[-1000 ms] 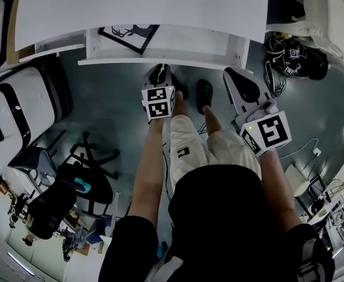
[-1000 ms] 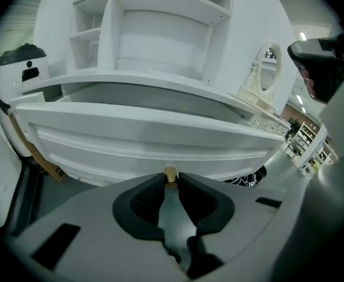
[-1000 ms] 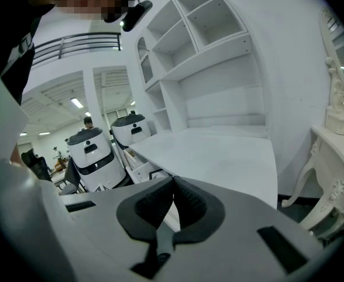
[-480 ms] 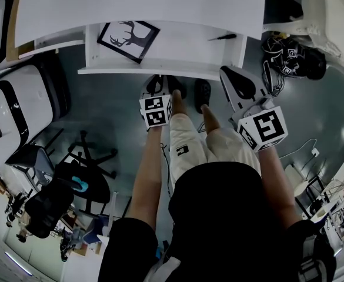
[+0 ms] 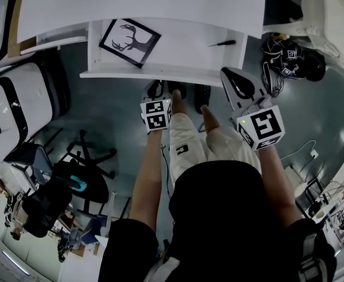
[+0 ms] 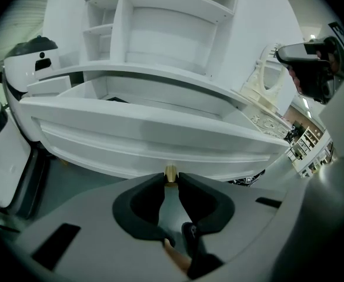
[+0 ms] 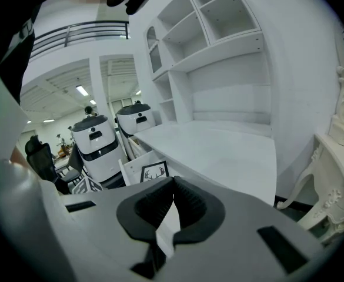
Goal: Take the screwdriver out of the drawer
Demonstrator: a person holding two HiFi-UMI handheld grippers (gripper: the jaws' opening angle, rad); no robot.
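Observation:
The white desk's drawer (image 5: 154, 74) stands pulled out. Inside it, a black-handled screwdriver (image 5: 221, 43) lies at the right end and a framed deer picture (image 5: 130, 42) at the left. My left gripper (image 5: 158, 94) is at the middle of the drawer front (image 6: 148, 140). In the left gripper view, this gripper (image 6: 170, 178) is shut on the small brass knob (image 6: 170, 171). My right gripper (image 5: 237, 88) hangs in front of the drawer's right end, clear of it. Its jaws (image 7: 173, 188) meet at the tips with nothing between them.
White rounded robots (image 5: 7, 116) and a black office chair (image 5: 83, 175) stand to the left. A bag and cables (image 5: 292, 57) lie on the floor at the right. The person's feet (image 5: 202, 93) are under the drawer front. Open shelves (image 6: 160, 34) rise behind the desk.
The drawer has slid further out toward the person, drawn by the left gripper on its knob. The whole deer picture and the screwdriver have come into sight. The right gripper has barely moved.

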